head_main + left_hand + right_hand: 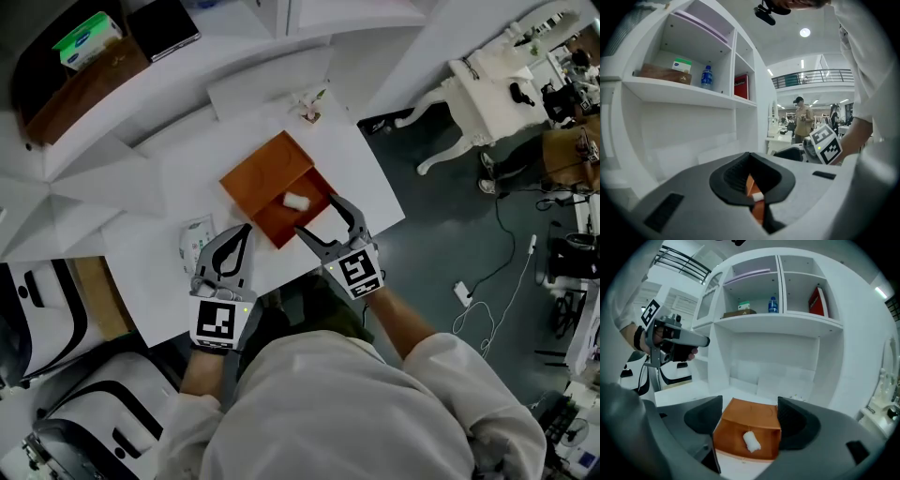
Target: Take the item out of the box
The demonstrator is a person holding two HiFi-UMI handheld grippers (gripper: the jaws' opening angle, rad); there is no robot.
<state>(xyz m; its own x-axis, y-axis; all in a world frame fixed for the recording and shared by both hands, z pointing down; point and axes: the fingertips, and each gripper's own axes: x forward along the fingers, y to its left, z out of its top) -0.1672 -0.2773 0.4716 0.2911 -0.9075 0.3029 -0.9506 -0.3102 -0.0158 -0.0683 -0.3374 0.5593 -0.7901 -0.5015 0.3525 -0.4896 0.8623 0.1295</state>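
Observation:
An orange-brown box lies open on the white table, its lid folded back. A small white roll-shaped item rests inside it, plain in the right gripper view on the box floor. My right gripper is open at the box's near right corner, its jaws straddling the item without touching it. My left gripper is shut and empty, just left of the box. Through the gap in its jaws a sliver of orange box shows.
A clear plastic packet lies on the table left of the left gripper. A small ornament stands behind the box. Shelves above hold a tissue pack, a blue bottle and a red book. The table edge is near my body.

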